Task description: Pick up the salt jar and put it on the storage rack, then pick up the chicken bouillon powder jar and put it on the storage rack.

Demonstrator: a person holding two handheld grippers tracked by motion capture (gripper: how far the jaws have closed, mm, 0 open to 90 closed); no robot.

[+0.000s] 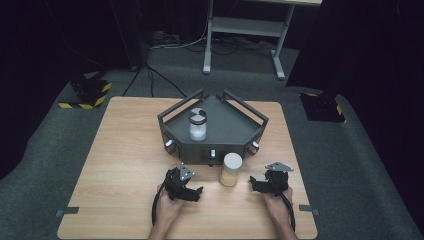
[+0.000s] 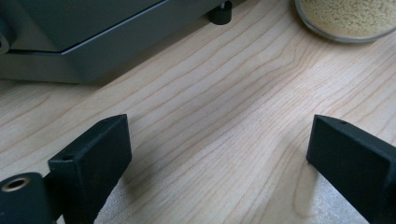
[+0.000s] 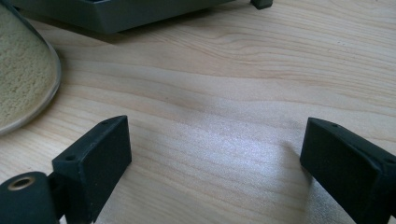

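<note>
Both tongs, left and right, gape empty, flanking the grain jar between them.

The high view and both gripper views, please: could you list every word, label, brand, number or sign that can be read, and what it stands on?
None: no text can be read.
The jar on the grey platform has a black-and-white segmented lid, a pattern, not writing.
The jar of yellow grains shows no label.
The yellow-black striped blocks on the floor carry no words.
</note>
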